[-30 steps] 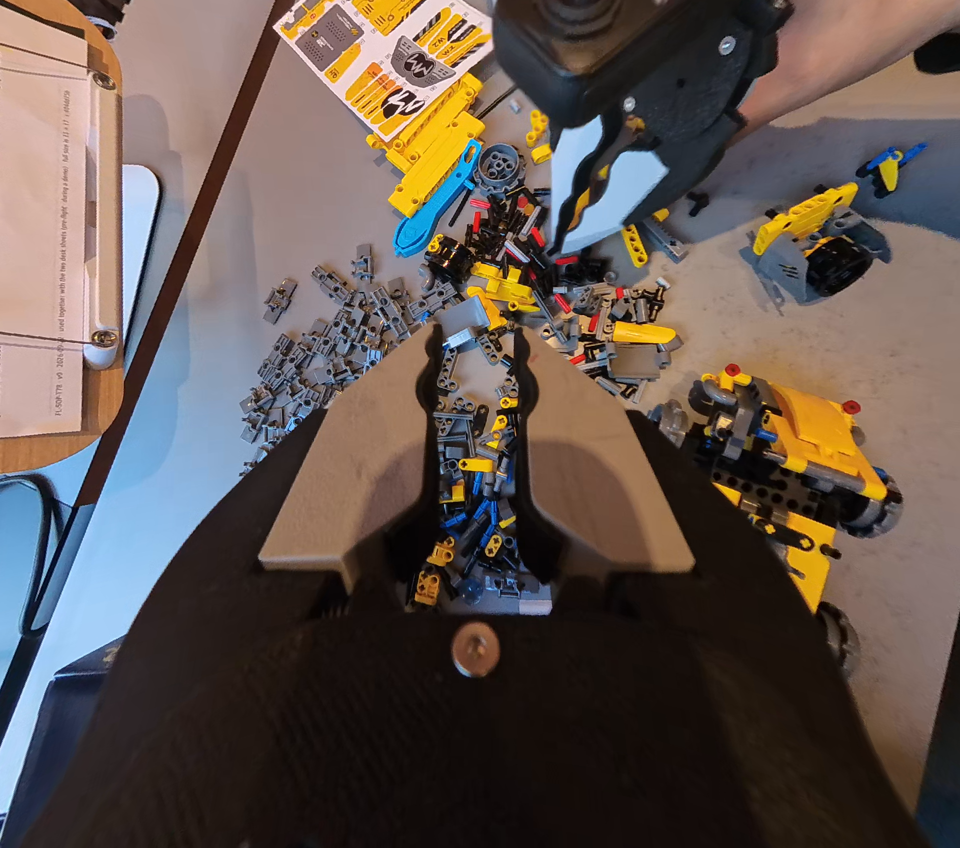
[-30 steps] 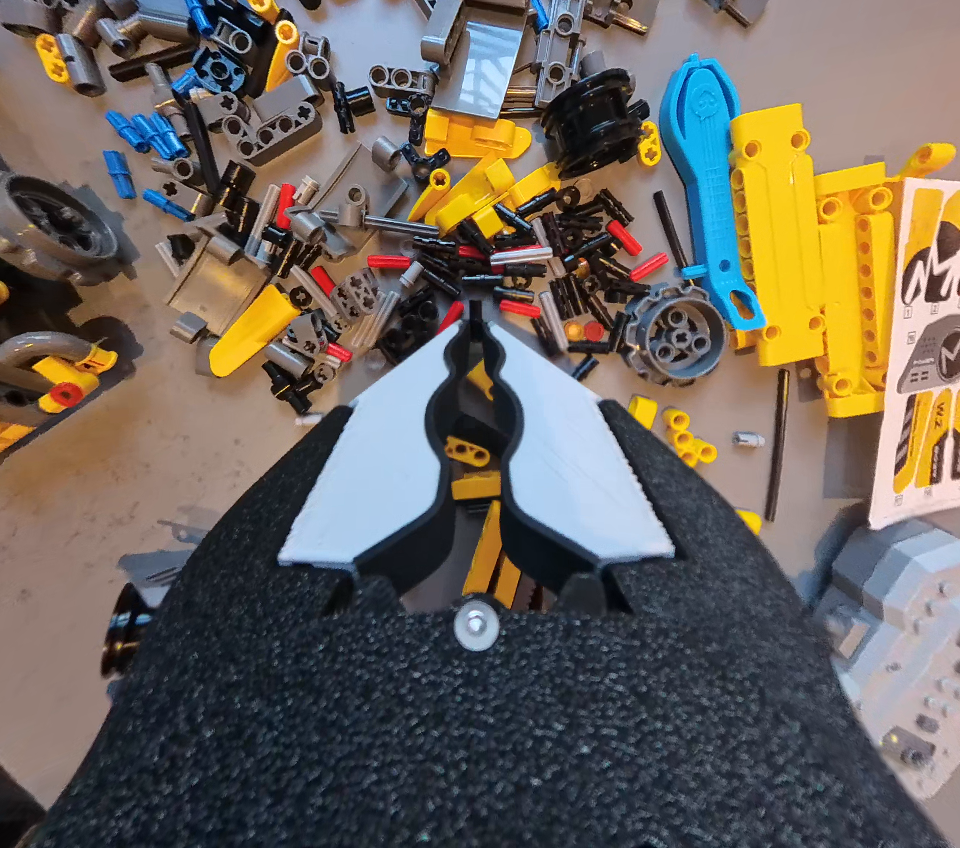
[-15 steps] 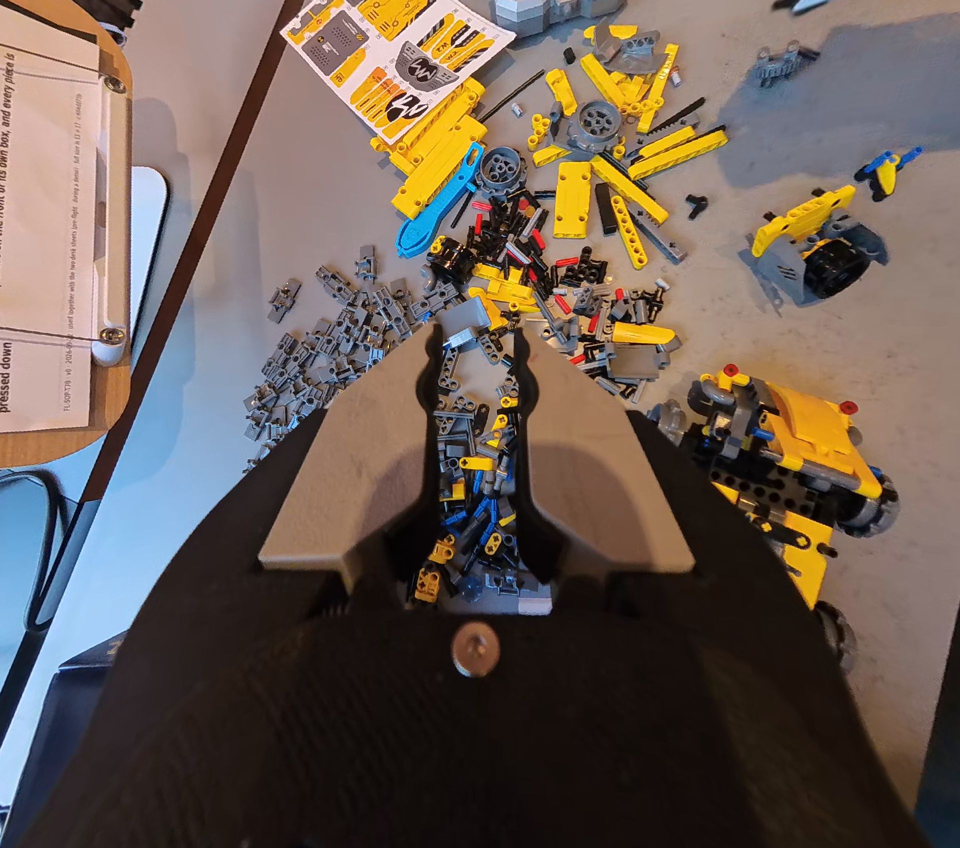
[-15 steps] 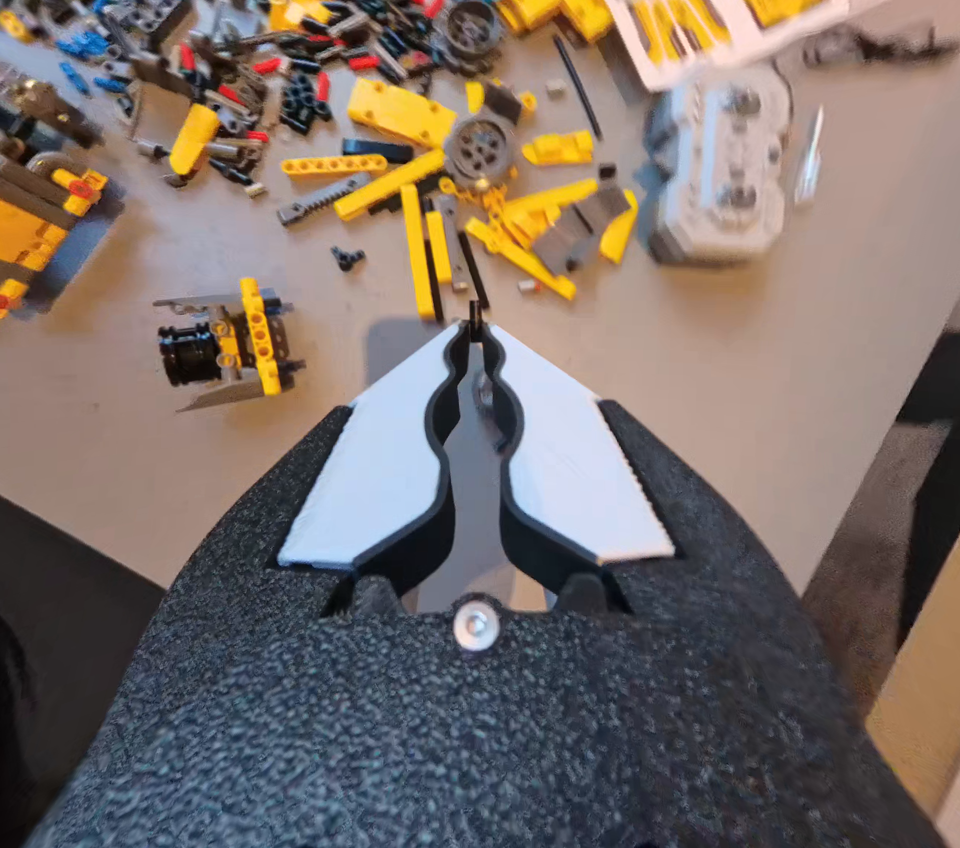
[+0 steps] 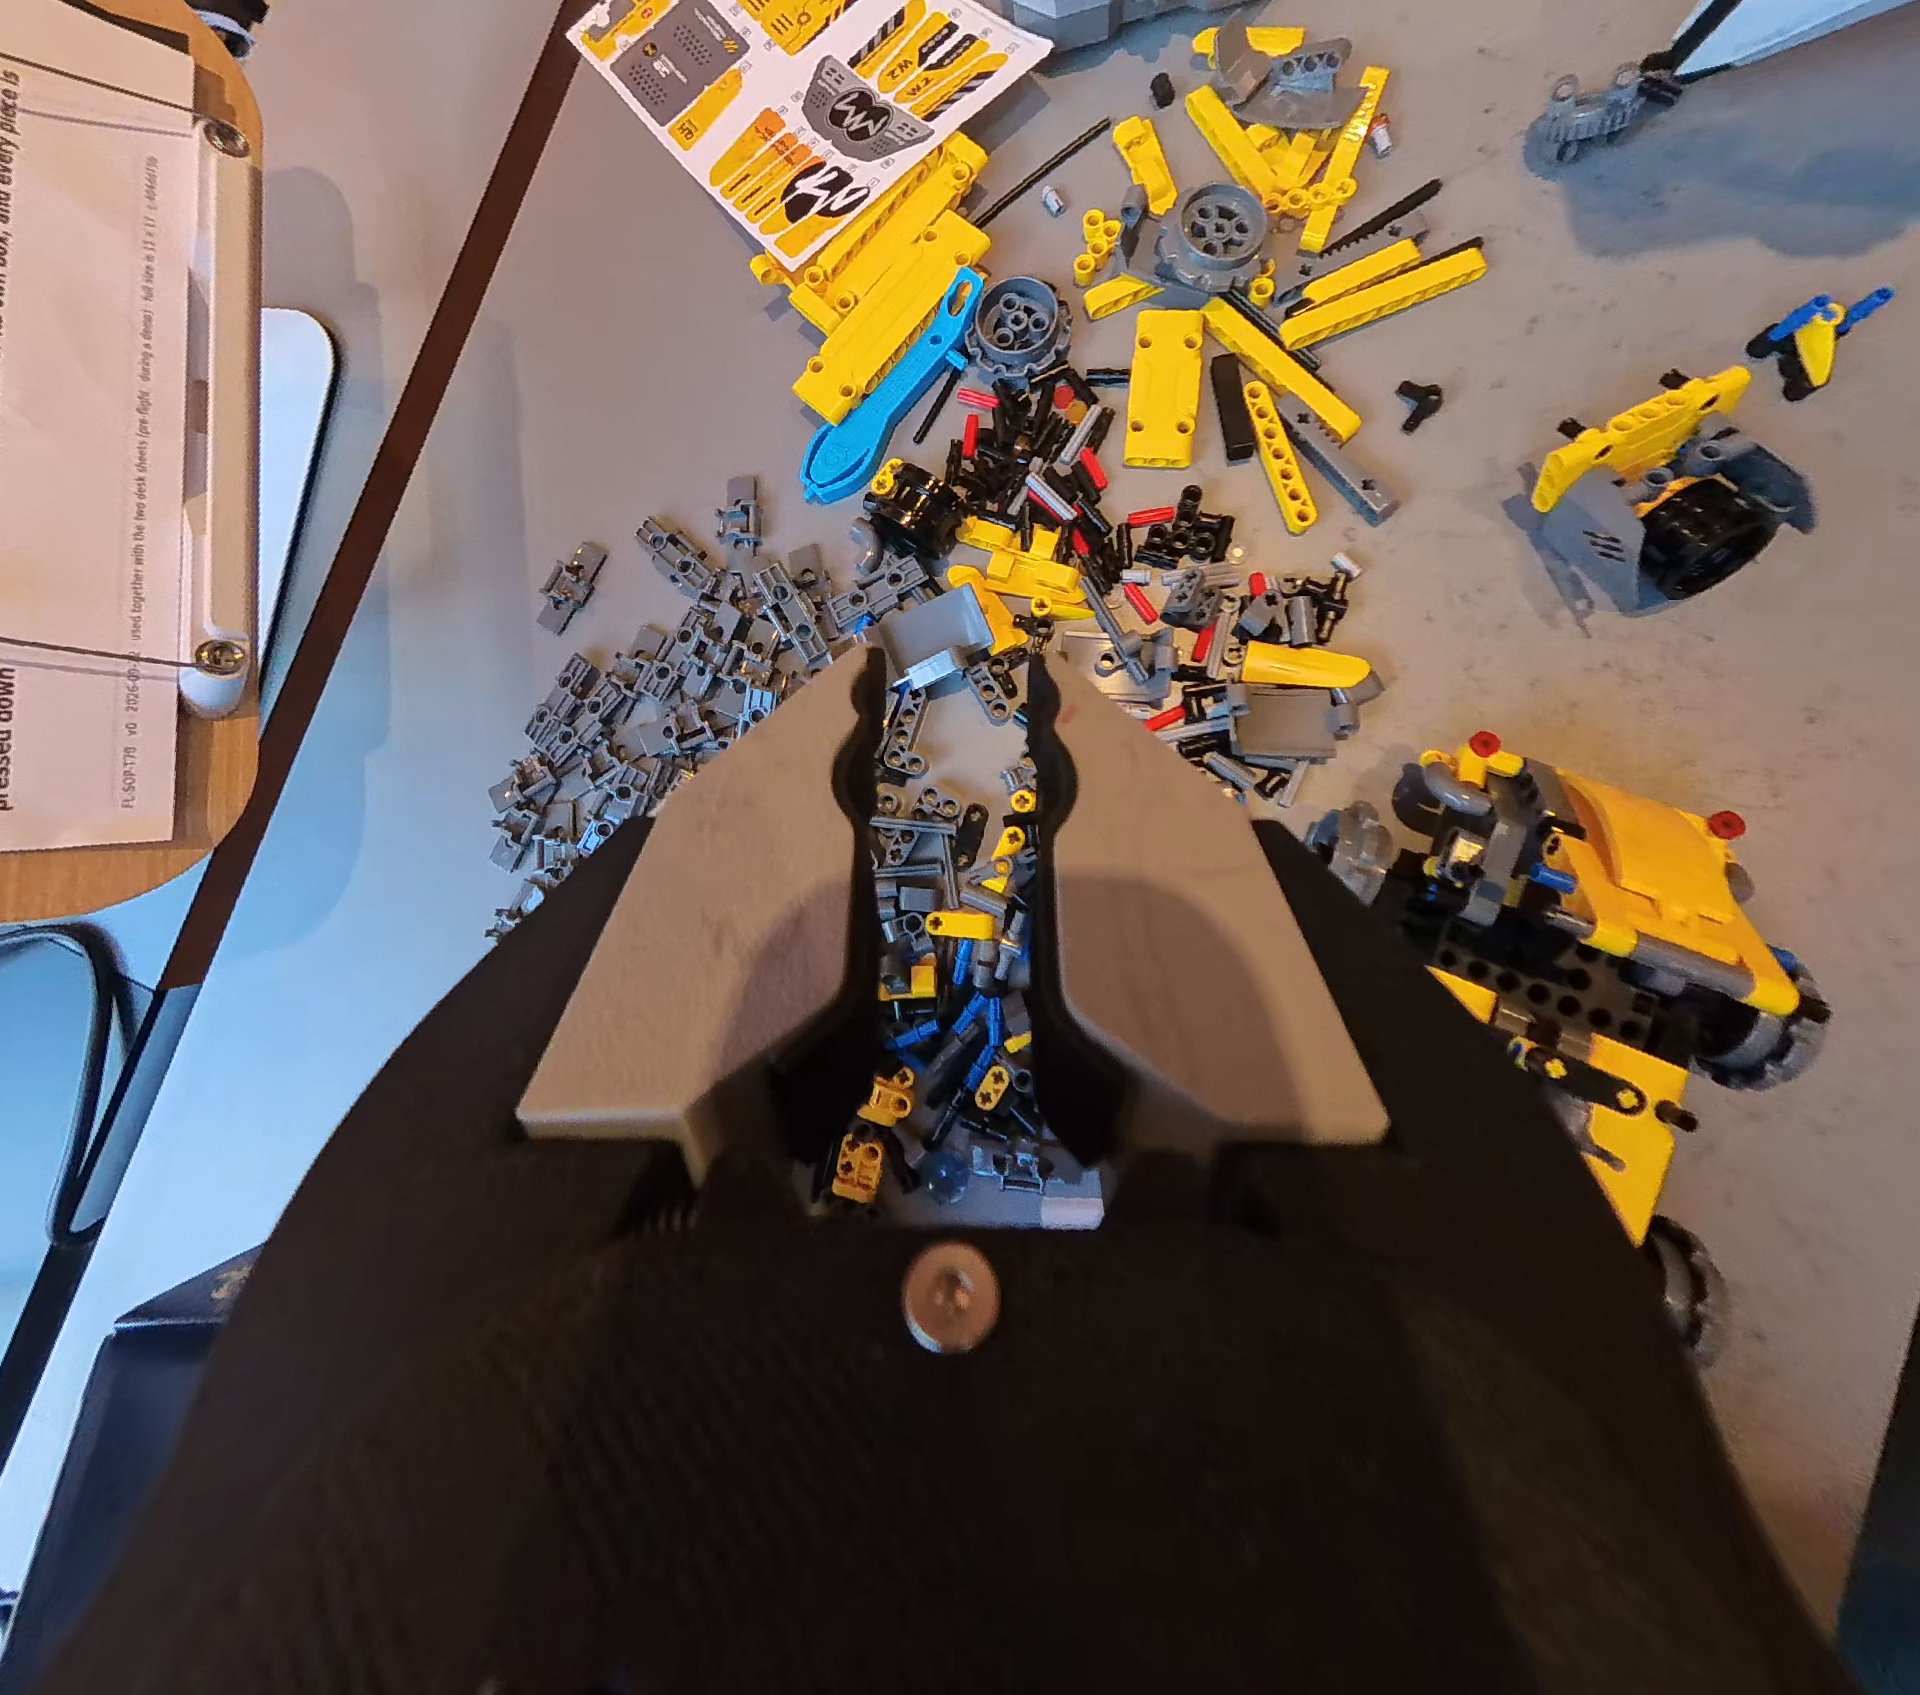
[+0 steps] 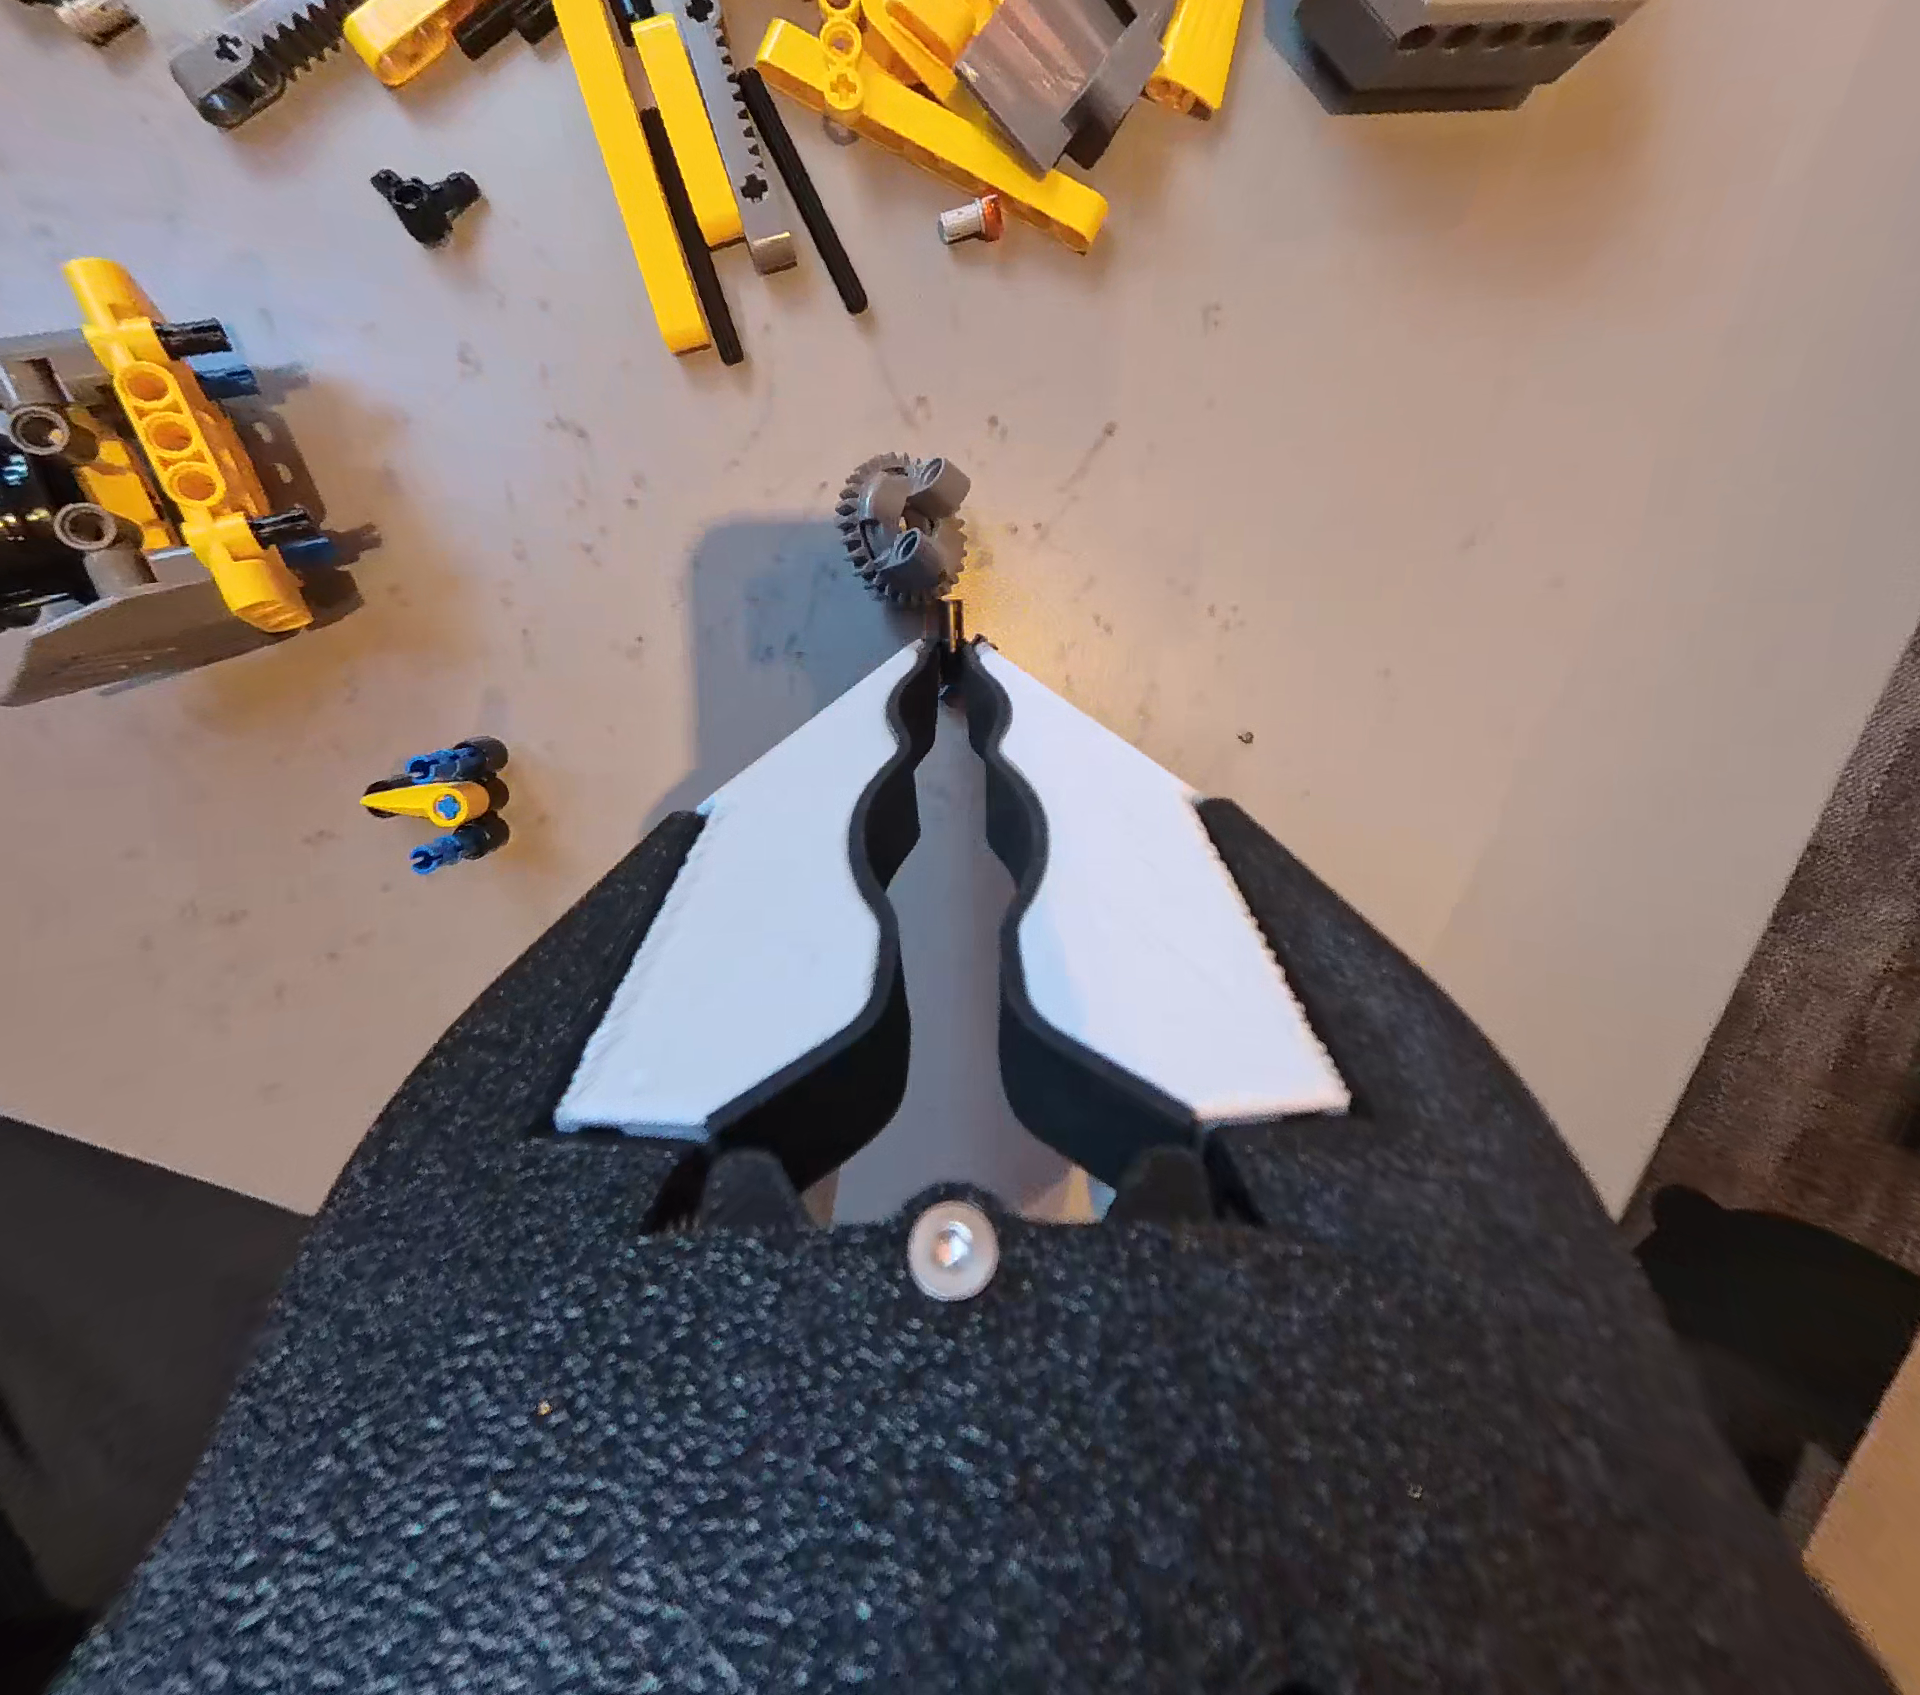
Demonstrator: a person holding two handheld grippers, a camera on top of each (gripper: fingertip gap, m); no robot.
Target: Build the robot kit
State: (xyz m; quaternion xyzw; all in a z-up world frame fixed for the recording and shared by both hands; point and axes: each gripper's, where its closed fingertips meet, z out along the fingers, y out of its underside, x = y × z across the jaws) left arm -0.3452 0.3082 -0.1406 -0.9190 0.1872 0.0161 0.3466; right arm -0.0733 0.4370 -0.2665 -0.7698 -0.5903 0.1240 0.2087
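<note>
On the grey table (image 6: 1351, 419) the right gripper (image 6: 951, 658) pinches a small black pin (image 6: 950, 619), its tip touching the grey gear piece (image 6: 906, 525) just ahead — the left gripper (image 5: 954, 669), unclenched, hovers over the loose-parts pile (image 5: 1039, 544).

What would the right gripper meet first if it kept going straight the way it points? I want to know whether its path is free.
Probably the grey gear piece. The right gripper, shut on a small black pin, points straight at it; the gap looks slight, but depth is unclear.

Grey tabletop (image 5: 520, 419); wooden board (image 5: 223, 856) — left.
</note>
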